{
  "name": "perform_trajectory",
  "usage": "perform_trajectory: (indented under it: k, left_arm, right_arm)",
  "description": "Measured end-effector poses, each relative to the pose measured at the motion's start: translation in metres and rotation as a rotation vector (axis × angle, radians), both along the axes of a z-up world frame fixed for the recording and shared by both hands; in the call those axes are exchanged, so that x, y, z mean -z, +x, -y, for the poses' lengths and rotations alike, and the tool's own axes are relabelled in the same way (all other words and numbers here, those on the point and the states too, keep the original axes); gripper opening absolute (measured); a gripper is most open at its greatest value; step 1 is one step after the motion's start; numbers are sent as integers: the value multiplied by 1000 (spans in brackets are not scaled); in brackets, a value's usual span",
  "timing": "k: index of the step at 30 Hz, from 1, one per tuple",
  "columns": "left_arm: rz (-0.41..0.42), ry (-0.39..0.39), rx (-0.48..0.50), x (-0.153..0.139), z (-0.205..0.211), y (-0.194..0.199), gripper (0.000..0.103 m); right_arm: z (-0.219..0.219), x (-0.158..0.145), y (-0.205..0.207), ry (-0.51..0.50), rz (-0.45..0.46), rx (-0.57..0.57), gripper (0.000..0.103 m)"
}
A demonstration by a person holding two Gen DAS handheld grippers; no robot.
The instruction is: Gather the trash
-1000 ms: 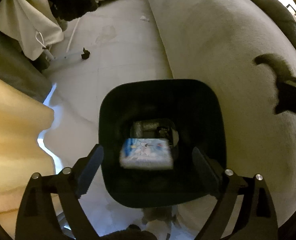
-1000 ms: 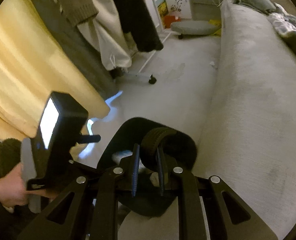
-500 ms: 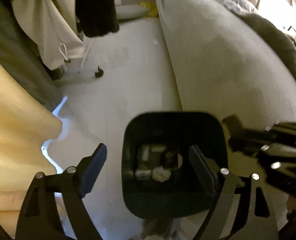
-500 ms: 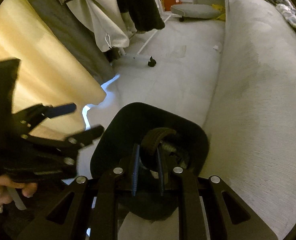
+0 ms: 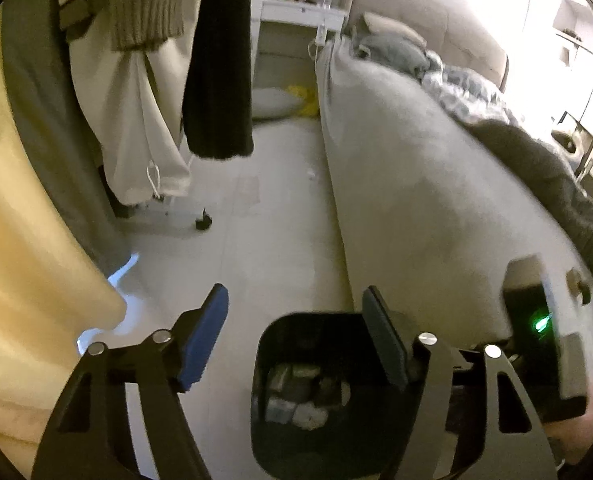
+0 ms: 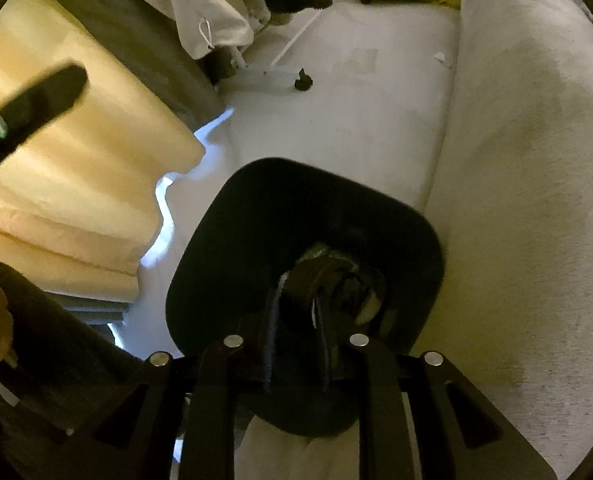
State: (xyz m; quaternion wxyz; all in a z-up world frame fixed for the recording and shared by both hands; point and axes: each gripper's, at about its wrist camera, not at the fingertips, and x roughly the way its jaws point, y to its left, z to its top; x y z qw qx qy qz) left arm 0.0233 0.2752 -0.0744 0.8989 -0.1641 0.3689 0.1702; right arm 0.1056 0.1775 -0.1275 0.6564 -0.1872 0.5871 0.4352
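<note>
1 black rounded-square bin (image 5: pixel 336 396), several crumpled wrappers inside; L gripper (image 5: pixel 296 344) jaws wide, R gripper (image 6: pixel 298 344) pinching dark ribbed roll (image 6: pixel 312 276).

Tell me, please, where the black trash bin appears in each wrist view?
Left wrist: the black trash bin sits bottom centre, partly behind the left gripper.
Right wrist: the bin fills the lower centre, beyond the right gripper.
Shared landmark: the bed's pale side, right of the bin.

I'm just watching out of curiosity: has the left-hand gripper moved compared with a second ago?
Yes. The left gripper has lifted and tilted up: the black trash bin dropped from mid-frame to the bottom edge, and far more of the bed shows.
</note>
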Motion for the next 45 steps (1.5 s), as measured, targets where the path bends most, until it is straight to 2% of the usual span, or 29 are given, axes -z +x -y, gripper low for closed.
perform_trajectory:
  k: [2, 8, 14, 17, 20, 23, 28, 37, 45]
  left_arm:
    - [27, 6, -2, -5, 1, -2, 69]
    - [95, 37, 17, -22, 9, -3, 69]
    - [160, 34, 30, -34, 13, -8, 69]
    - [179, 25, 31, -38, 15, -8, 69]
    - [196, 27, 37, -43, 20, -8, 69]
    - [217, 41, 57, -53, 29, -4, 69]
    - [224, 79, 89, -69, 46, 5, 70]
    - [257, 84, 141, -84, 71, 22, 72]
    - [254, 90, 225, -83, 104, 45, 74]
  right_arm:
    - [-1, 1, -2, -7, 2, -5, 33]
    - [3, -2, -2, -16, 1, -6, 37]
    - [10, -9, -2, -4, 14, -1, 37]
    - [16, -16, 0, 13, 26, 6, 38]
    - [22, -28, 3, 43, 50, 17, 46]
    - [31, -43, 6, 85, 73, 31, 47]
    - [51, -67, 12, 145, 129, 61, 51]
    - [99, -109, 25, 234, 259, 140, 53]
    - [159, -132, 41, 272, 331, 248, 53]
